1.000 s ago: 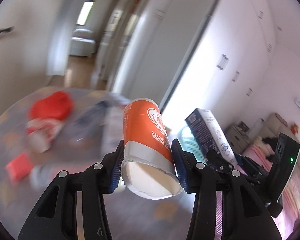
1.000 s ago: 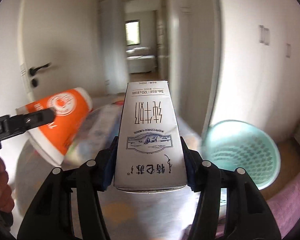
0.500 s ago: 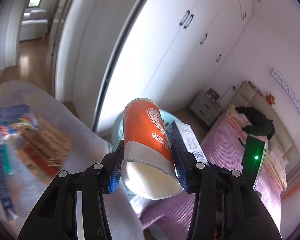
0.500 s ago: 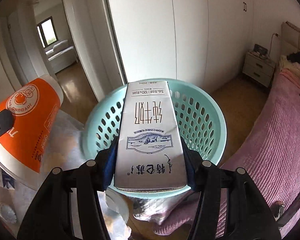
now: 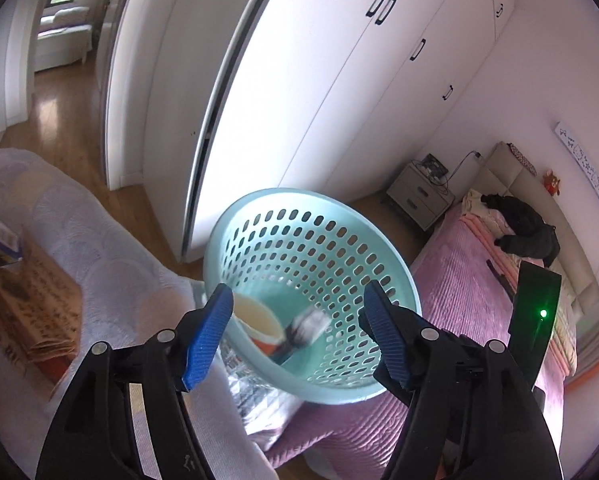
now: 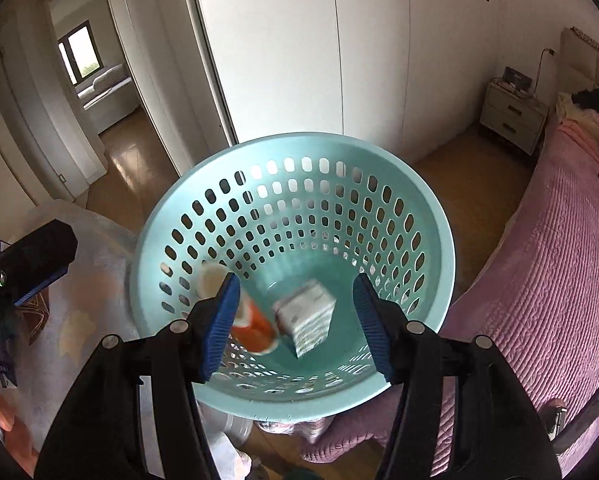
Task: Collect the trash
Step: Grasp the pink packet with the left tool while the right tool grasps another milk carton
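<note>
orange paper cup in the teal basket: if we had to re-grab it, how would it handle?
The orange paper cup looks empty, with a pale inside, so it is probably light. Thin paper walls would likely crush under a firm pinch. It lies on its side in the teal basket beside the milk carton, so a nudge may roll it.

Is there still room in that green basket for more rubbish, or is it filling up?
Plenty. The basket holds only an orange cup and a white carton, both blurred, close together low on the near side. The perforated far wall and the floor beyond the carton are bare. Both tongs, left and right, hang open above it, nothing between them.
</note>
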Demonstrator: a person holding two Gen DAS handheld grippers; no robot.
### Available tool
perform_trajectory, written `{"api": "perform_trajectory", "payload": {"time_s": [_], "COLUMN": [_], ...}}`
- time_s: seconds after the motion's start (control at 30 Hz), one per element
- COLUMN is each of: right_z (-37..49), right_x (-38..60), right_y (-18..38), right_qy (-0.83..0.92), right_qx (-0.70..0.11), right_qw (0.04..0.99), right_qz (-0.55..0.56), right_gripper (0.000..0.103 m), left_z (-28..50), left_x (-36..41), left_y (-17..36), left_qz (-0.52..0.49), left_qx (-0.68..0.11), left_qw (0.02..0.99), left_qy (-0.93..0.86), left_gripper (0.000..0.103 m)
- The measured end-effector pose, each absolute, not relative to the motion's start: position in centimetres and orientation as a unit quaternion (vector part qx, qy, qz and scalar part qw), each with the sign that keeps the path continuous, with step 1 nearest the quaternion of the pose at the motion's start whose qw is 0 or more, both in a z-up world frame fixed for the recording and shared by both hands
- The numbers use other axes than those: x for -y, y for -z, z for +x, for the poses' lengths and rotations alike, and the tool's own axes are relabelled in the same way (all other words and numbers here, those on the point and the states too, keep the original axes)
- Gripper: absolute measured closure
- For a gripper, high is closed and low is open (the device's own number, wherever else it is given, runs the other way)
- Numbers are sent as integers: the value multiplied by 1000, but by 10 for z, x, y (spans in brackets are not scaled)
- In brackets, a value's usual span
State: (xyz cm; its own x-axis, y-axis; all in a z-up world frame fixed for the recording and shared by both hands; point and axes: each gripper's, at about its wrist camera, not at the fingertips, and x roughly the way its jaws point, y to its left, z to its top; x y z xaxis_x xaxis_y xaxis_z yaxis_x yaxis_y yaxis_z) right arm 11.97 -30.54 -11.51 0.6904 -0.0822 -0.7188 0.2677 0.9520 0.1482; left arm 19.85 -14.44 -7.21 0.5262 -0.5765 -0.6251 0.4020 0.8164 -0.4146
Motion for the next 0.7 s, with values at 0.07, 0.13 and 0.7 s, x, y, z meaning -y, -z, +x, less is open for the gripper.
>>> {"api": "perform_trajectory", "payload": {"time_s": [0.07, 0.13, 0.7], "right_z": [113, 105, 36], "right_x": [300, 296, 110], "right_y": [108, 97, 20], "right_qy": [88, 79, -146], "right_qx": [-373, -361, -263], "right_qw": [916, 922, 953], "right_qz": [119, 114, 31], "right_gripper": [48, 48, 47], "left_z": [189, 178, 42], "left_x": [134, 127, -101], "left_y": [65, 58, -11], "left_qz": [-111, -112, -115], "left_qx": [-389, -380, -287], "left_qw": [870, 876, 946], "left_qy": [280, 276, 95], "left_gripper": [37, 37, 27]}}
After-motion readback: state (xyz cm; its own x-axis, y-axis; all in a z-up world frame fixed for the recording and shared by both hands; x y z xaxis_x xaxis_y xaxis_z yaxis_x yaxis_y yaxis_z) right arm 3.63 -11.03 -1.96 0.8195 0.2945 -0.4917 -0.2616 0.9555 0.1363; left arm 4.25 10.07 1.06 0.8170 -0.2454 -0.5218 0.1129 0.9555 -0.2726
